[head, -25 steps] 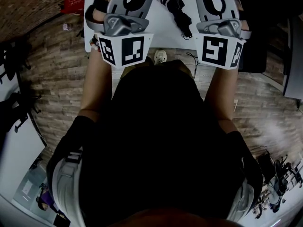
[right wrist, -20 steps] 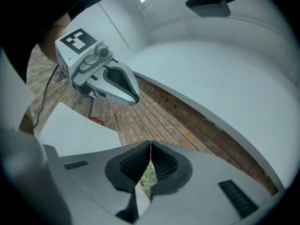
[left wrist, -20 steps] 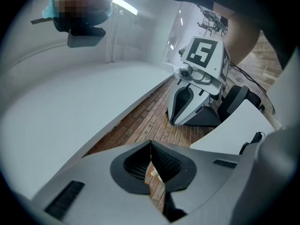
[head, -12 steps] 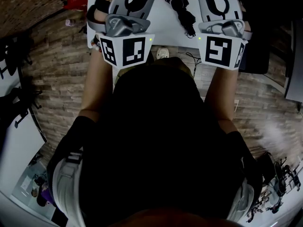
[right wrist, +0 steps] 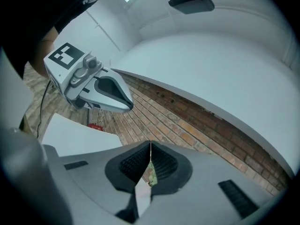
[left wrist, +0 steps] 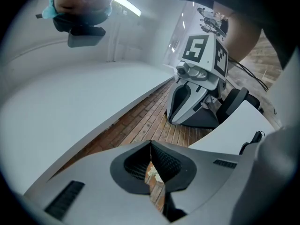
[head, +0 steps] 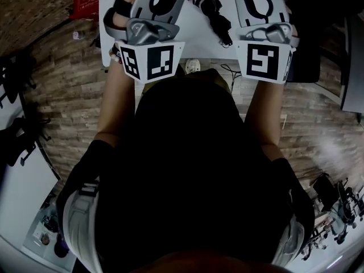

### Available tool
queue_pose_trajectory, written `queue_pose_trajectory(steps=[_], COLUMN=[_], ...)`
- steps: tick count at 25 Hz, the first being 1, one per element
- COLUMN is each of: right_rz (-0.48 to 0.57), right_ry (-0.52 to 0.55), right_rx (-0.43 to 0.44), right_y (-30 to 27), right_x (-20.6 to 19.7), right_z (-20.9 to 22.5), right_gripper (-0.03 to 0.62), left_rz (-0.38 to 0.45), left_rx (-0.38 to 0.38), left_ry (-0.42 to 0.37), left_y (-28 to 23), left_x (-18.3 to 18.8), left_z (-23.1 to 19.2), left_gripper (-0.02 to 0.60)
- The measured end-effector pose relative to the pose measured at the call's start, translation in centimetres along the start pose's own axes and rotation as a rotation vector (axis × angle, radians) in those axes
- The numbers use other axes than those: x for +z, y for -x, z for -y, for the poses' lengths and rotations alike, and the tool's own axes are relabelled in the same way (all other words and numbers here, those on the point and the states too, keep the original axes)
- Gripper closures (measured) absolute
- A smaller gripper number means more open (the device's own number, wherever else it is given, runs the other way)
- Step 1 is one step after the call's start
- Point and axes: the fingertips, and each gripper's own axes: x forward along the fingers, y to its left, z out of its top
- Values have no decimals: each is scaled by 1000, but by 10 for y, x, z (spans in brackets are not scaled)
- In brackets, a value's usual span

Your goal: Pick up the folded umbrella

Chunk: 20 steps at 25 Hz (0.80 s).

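Fingers (left wrist: 133,165) of the left gripper (left wrist: 151,145) meet at their tips with nothing between them, and the right gripper (right wrist: 150,145) is closed the same way, empty. Seen from the head, a dark torso (head: 187,181) fills the near part. Beyond it both grippers reach over the white table (head: 196,44), their tips cut off by the top edge. Between them on the table lies the black folded umbrella (head: 215,10), its far end hard to make out at that edge.

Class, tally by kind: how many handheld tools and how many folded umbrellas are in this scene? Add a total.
Tools: 2 (left tool, right tool)
Umbrellas: 1 (folded umbrella)
Total: 3
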Motion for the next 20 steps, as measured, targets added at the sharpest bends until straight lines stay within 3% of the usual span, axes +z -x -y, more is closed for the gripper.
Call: queue_pose_trajectory(steps=[15, 17, 20], right_rz=[-104, -108, -118], right_ry=[-145, -168, -193], right_rx=[63, 84, 108], right_y=[-43, -50, -60], right_x=[-36, -40, -46], right_z=[-17, -22, -30], right_gripper=[556, 482, 444], left_rz=[-10, -11, -9], left_rx=[-55, -58, -69], left_ry=[33, 41, 48], left_y=[-21, -24, -29], left_x=[-37, -42, -48], left_z=[9, 9, 10], left_gripper=[569, 569, 569])
